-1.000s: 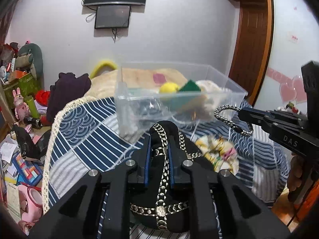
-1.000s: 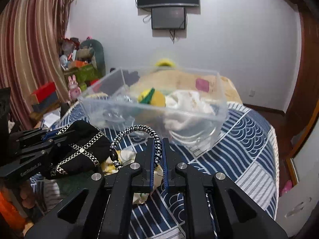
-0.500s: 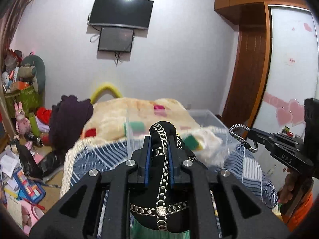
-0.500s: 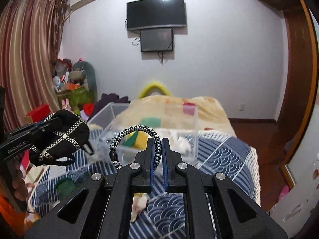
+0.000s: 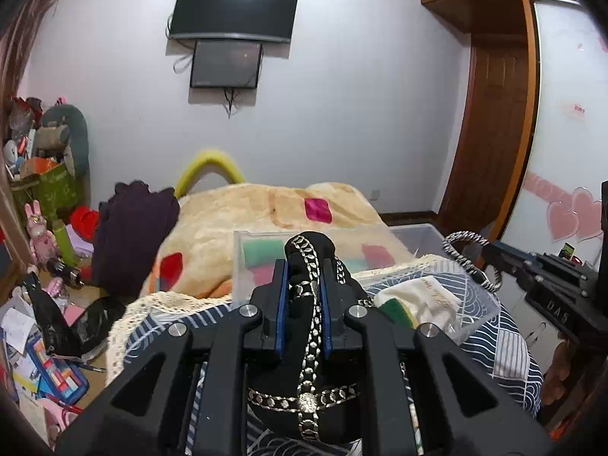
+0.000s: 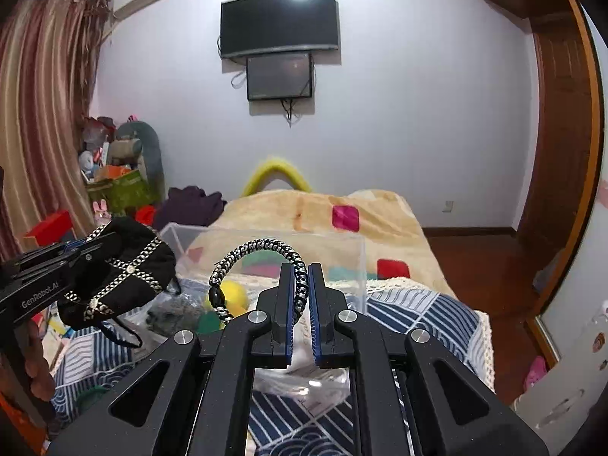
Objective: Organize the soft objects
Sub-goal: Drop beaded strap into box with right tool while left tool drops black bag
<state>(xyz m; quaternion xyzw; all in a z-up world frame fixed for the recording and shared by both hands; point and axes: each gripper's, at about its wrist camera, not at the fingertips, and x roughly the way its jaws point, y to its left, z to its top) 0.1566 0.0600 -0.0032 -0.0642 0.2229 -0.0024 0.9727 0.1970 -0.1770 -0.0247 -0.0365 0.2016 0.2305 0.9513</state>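
Note:
My left gripper (image 5: 303, 266) is shut on a black cloth pouch with silver chain trim (image 5: 309, 342) and holds it in the air over the near part of the clear plastic bin (image 5: 478, 296); the pouch also shows in the right wrist view (image 6: 121, 269). My right gripper (image 6: 300, 269) is shut on a black-and-white braided bracelet (image 6: 250, 254), raised above the bin's near wall (image 6: 266, 247). The bracelet also shows at the right of the left wrist view (image 5: 465, 241). The bin holds a yellow ball (image 6: 231, 292), a green sponge, white cloth (image 5: 429, 300) and other soft items.
The bin sits on a blue-and-white patterned cover (image 6: 425, 315) over a bed with a cream blanket (image 5: 266, 209). A dark purple garment (image 5: 133, 228) lies at the bed's left side. Toys and clutter (image 5: 41, 304) cover the floor on the left. A wardrobe (image 5: 562, 152) stands right.
Both grippers have risen and tilted upward with their objects still held. The bin has dropped lower in both views and the wall and television now fill the upper frames.

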